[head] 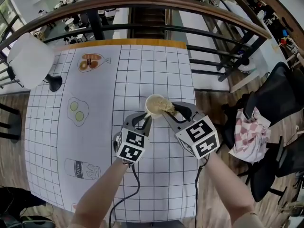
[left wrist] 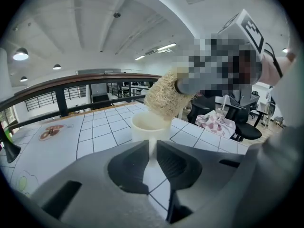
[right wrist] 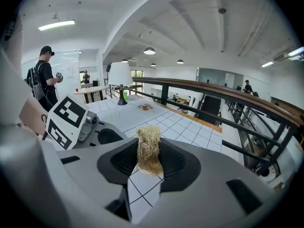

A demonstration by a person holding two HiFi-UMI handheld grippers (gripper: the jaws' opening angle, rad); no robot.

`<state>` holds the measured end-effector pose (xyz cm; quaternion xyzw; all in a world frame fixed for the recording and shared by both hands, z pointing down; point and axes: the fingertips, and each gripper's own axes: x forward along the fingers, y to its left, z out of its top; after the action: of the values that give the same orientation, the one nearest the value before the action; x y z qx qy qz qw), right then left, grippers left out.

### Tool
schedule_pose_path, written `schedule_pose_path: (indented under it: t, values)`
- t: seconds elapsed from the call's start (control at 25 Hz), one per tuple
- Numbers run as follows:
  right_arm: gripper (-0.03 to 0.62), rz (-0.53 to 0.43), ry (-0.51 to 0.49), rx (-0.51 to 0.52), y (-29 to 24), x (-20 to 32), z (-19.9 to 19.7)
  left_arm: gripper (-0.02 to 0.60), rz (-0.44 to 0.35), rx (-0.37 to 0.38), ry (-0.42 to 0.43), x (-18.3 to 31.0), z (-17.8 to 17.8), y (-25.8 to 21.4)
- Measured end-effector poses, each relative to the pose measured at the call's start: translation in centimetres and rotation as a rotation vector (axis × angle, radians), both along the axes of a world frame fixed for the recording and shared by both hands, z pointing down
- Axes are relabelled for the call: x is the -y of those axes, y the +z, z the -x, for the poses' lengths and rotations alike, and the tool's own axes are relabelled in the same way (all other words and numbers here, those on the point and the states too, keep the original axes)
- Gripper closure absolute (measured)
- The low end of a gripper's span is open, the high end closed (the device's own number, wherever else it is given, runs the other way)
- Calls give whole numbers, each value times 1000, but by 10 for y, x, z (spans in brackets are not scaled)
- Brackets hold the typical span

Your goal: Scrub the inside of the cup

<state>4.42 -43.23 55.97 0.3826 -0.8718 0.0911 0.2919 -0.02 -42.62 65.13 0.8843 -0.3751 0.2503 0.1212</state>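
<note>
While the left gripper (head: pixel 145 119) steadies the cup (head: pixel 154 104), its jaws drawn nearly together on what seems to be a thin part of the cup's near side, the right gripper (head: pixel 170 111) is clamped on a straw-coloured fibrous scrubber (head: pixel 164 106). The cup stands on the gridded table (head: pixel 142 70), nearer its right edge than its left and about midway between the far and near edges. It is upright, with its long axis vertical and its mouth upward. The scrubber slants down from the right, its free end at the mouth. Scrubbing appears begun or just beginning. The inner wall's condition cannot be seen, so most of the work is judged to remain.
</note>
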Motion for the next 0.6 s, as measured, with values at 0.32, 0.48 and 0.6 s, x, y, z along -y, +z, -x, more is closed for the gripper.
schedule_pose_path:
  t: [0.32, 0.48, 0.6]
  values:
    - [476, 109, -171, -231, 14, 16, 14, 520, -7, -1, 23, 0, 0, -1]
    - [476, 195, -250, -354, 34, 23, 26, 520, -19, 28, 39, 0, 0, 0]
    - [476, 212, -297, -445, 50, 29, 30, 522, -27, 42, 32, 2, 0, 0]
